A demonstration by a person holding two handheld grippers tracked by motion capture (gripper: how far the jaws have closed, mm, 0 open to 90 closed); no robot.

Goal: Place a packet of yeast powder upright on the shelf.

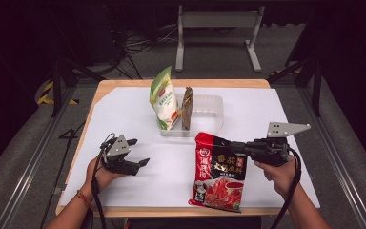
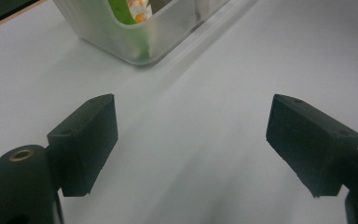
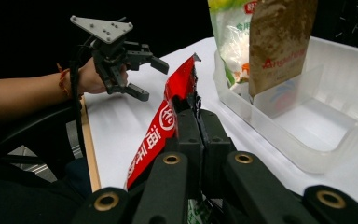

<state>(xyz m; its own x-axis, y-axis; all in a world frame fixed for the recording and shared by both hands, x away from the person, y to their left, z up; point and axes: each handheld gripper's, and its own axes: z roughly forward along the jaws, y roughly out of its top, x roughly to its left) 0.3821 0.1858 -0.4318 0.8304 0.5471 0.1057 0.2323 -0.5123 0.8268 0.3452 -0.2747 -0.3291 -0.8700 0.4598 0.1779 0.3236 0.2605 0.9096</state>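
The right gripper [image 1: 233,147] is clamped hard on the upper right edge of the red packet [image 1: 219,171], jaws pressed together with the foil pinched between them, and the right gripper view looks straight down those closed jaws at the red packet [image 3: 168,126] standing up on edge between them. From above, the packet hangs at the front of the table [image 1: 124,119], its top corner in the grip, its lower end down by the front edge over the white sheet. Just behind it sits the clear plastic bin [image 1: 209,114], and inside, at its left end, a green and white pouch [image 1: 164,98] stands upright with a brown pouch [image 1: 187,109] upright just beside it; the right part of the bin is bare. Over on the left, the left gripper [image 1: 138,152] is held low above the white sheet, well apart from the packet, jaws spread wide with nothing between them; its own view shows both black jaws far apart over plain white surface, with a corner of the bin [image 2: 135,37] up ahead and a strip of the green pouch [image 2: 121,11] showing through the wall
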